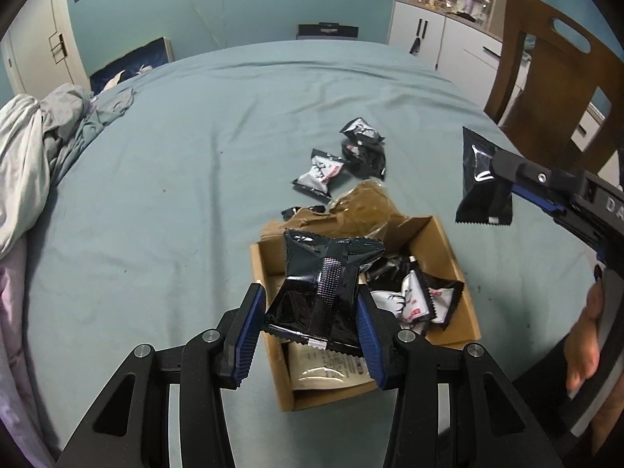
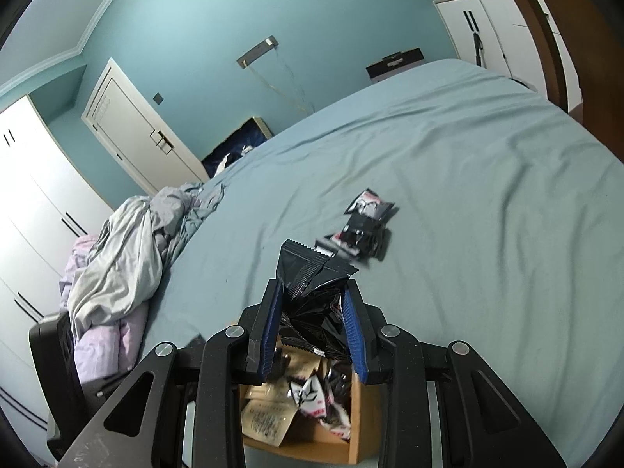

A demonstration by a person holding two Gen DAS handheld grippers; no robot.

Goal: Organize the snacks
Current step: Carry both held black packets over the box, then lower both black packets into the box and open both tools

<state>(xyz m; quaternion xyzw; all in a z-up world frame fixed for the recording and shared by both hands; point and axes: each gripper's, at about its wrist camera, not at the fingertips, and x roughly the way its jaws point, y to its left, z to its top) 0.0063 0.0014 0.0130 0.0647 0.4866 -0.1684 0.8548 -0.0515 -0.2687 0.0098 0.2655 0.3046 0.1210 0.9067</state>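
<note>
My left gripper (image 1: 308, 298) is shut on a black foil snack packet (image 1: 312, 273), which hangs above an open cardboard box (image 1: 466, 312) on the blue-green bed. The box holds several black-and-white packets (image 1: 409, 296) and a beige pouch (image 1: 327, 370). At the right of the left wrist view, my right gripper (image 1: 497, 179) is shut on another black packet (image 1: 475, 163), held in the air beyond the box. In the right wrist view that gripper (image 2: 312, 292) pinches its crumpled packet (image 2: 308, 273) over the box (image 2: 358, 409). Three loose packets (image 1: 319, 173) (image 1: 362, 144) (image 2: 366, 222) lie on the sheet past the box.
A crumpled brown plastic bag (image 1: 366, 206) lies against the box's far side. A heap of bedding (image 1: 43, 144) is at the left edge of the bed (image 1: 195, 156). A wooden chair (image 1: 546, 89) stands at the right, with white cabinets (image 1: 440, 35) behind. A person's hand (image 1: 585, 335) grips the right tool.
</note>
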